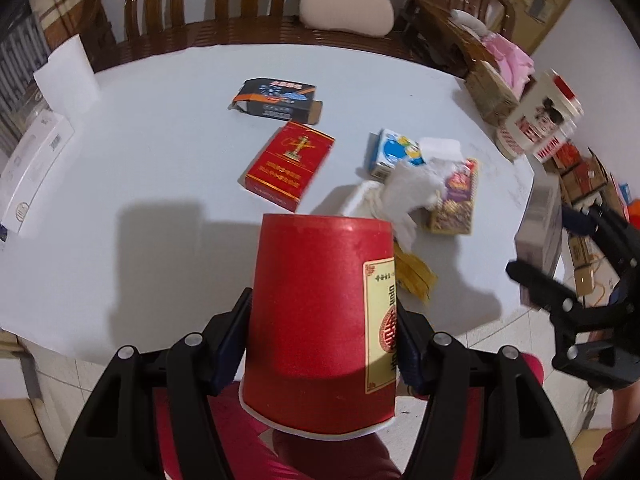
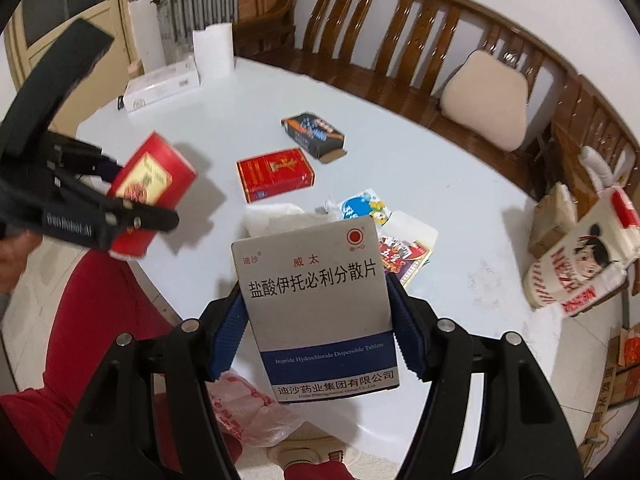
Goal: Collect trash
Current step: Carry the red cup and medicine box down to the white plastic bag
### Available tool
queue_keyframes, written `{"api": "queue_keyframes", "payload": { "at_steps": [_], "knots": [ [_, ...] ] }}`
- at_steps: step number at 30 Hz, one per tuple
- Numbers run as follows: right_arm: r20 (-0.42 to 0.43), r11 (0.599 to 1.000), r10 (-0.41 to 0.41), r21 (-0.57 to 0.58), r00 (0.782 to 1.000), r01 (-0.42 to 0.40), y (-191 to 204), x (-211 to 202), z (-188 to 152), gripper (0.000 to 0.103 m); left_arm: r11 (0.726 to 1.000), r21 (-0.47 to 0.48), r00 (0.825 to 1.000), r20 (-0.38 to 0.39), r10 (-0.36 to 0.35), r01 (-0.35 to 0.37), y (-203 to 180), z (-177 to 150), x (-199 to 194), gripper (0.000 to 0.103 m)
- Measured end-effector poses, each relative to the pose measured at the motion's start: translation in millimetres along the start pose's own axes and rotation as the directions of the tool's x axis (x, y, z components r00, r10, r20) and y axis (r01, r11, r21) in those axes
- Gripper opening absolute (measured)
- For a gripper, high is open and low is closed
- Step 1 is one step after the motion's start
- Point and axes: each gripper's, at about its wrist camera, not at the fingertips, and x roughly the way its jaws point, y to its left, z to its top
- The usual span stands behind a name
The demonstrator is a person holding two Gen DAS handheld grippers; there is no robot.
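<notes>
My left gripper (image 1: 322, 340) is shut on a red paper cup (image 1: 316, 320) with a yellow label, held upside down above the table's near edge; the cup (image 2: 154, 184) also shows at the left of the right wrist view. My right gripper (image 2: 316, 340) is shut on a grey and blue medicine box (image 2: 316, 304), lifted off the table; the box (image 1: 538, 224) appears at the right of the left wrist view. On the white table (image 1: 160, 152) lie a red cigarette pack (image 1: 290, 162), a black carton (image 1: 278, 100), a small blue and white carton (image 1: 396, 154), crumpled tissue (image 1: 404, 196) and a colourful wrapper (image 1: 456, 200).
A wooden bench (image 2: 400, 12) with a beige cushion (image 2: 486, 98) curves behind the table. A white flat box (image 2: 160, 84) and white paper sit at the far left corner. A thin plastic bag with red print (image 2: 248, 412) hangs below the table's near edge. Cartons and a printed bag (image 2: 580, 264) stand to the right.
</notes>
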Motion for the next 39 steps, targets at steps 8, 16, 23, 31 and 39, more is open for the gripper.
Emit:
{"api": "queue_keyframes", "payload": {
  "at_steps": [8,16,23,31,39],
  "knots": [
    [0.064,0.995,-0.095,0.033,0.993,0.093,24.5,-47.8,-11.7,0.064,1.000,0.022,0.999,0.052,0.004,-0.006,-4.7,-27.7,-30.9,0.061],
    [0.093,0.995,-0.100,0.036,0.991,0.097,53.2,-77.7,-32.0,0.064,0.998,0.067,0.997,0.081,0.000,-0.006,-17.5,-64.5,-49.4,0.061],
    [0.088,0.995,-0.097,0.046,0.991,0.093,68.0,-88.3,-54.5,0.065,0.991,0.127,0.995,0.097,0.020,-0.033,-33.4,-95.8,-54.7,0.061],
    [0.077,0.993,-0.093,0.075,0.993,0.087,79.6,-95.9,-78.2,0.065,0.987,0.163,0.995,0.098,-0.011,-0.005,-45.6,-123.5,-54.8,0.061],
    [0.057,0.991,-0.106,0.083,0.993,0.101,93.0,-91.1,-107.3,0.065,0.981,0.196,0.998,0.062,-0.007,-0.005,-57.7,-152.9,-34.2,0.061]
  ]
}}
